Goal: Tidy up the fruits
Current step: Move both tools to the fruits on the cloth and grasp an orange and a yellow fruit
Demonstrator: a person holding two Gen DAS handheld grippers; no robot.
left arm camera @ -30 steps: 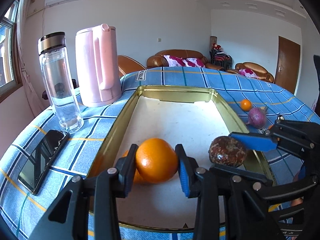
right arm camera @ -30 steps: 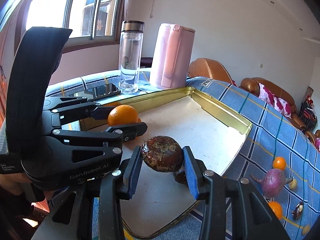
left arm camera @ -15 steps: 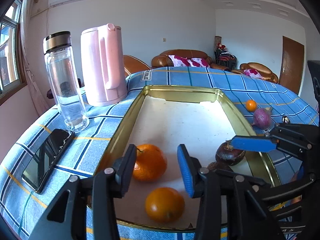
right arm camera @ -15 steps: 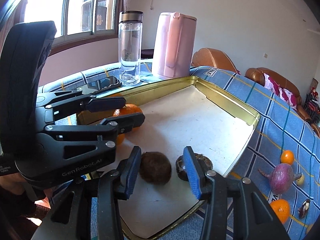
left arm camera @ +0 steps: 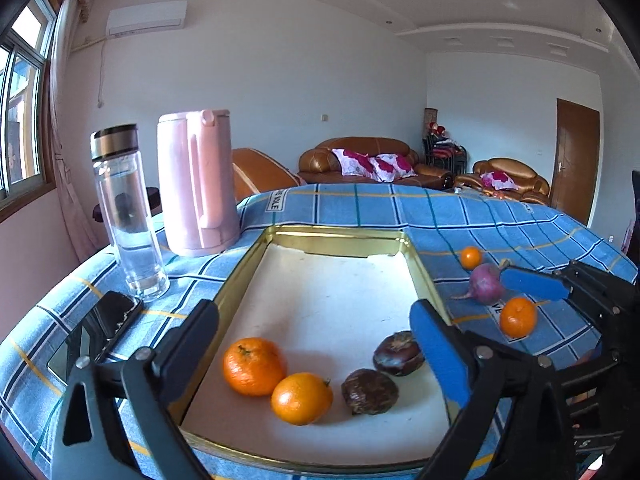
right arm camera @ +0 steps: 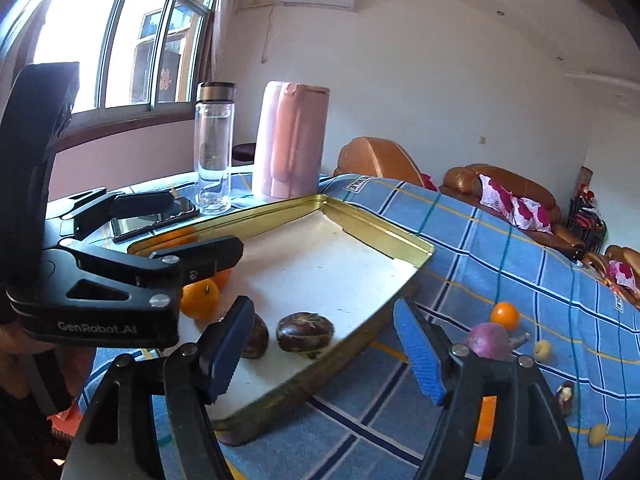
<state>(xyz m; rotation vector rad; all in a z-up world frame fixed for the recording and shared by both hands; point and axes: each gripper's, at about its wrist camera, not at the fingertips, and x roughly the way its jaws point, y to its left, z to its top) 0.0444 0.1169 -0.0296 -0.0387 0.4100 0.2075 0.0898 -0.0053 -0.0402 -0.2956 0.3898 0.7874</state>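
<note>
While both the left gripper (left arm camera: 316, 336) and right gripper (right arm camera: 324, 344) are hanging spread and empty, we are judging the orange (left arm camera: 517, 316) near the tray's (left arm camera: 340, 236) right edge firm, light, best pinched across its middle.

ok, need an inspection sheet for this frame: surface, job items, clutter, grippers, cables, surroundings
Surface: blue plaid tablecloth.
Job's things: gold tray holds two oranges and two dark brown fruits; two more oranges and a purple fruit on the cloth.
Clutter: glass bottle, pink kettle, phone.
Grippers: left gripper open, empty; right gripper open, empty.
Cables: nothing seen.
Surroundings: sofas, door, window.
</note>
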